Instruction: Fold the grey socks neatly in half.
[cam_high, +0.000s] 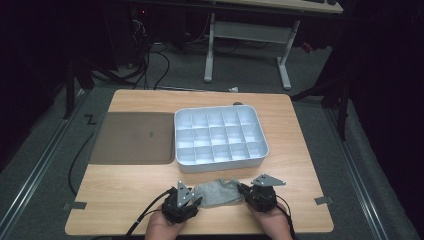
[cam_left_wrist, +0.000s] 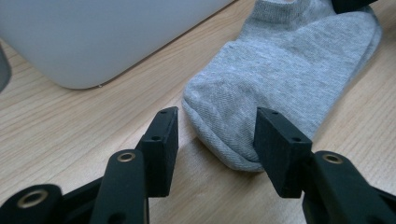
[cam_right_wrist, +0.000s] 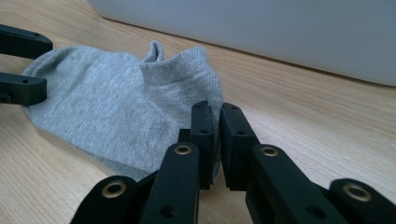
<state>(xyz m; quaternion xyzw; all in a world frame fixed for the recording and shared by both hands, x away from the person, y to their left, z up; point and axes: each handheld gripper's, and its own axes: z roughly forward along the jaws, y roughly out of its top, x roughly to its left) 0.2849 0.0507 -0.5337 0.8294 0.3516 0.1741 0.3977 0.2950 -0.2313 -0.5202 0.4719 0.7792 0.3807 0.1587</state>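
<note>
Two grippers meet over one grey sock (cam_high: 218, 192) in the high view. It lies flat on the bench (cam_high: 125, 185), near the front edge and just in front of a white divided tray (cam_high: 220, 136) whose compartments look bare. A dark mat (cam_high: 132, 137) lies to the left of the tray. The left gripper (cam_high: 198, 201) sits at the sock's left end and the right gripper (cam_high: 242, 188) at its right end, each held in a hand that comes up from the bottom edge.

From the left gripper view, the sock's toe (cam_left_wrist: 224, 135) lies between the two jaws, which stand wide apart. One jaw sits right at the edge of the fabric, the other is clear of it on bare wood, so nothing is pinched here. The tray's wall (cam_left_wrist: 93, 42) rises behind, and the other gripper's dark tip (cam_left_wrist: 350, 4) shows at the cuff end.

Through the right gripper view, the jaws are pressed nearly together with the sock's cuff edge (cam_right_wrist: 212, 109) caught between them, a firm pinch on thin fabric. The left gripper's jaws (cam_right_wrist: 21, 65) show far off, at the toe.

My reading: the step in hand is taking hold of the sock at both ends, and only the cuff is gripped. Next, the left gripper would need to close on the toe, so that the sock can be lifted or folded.
</note>
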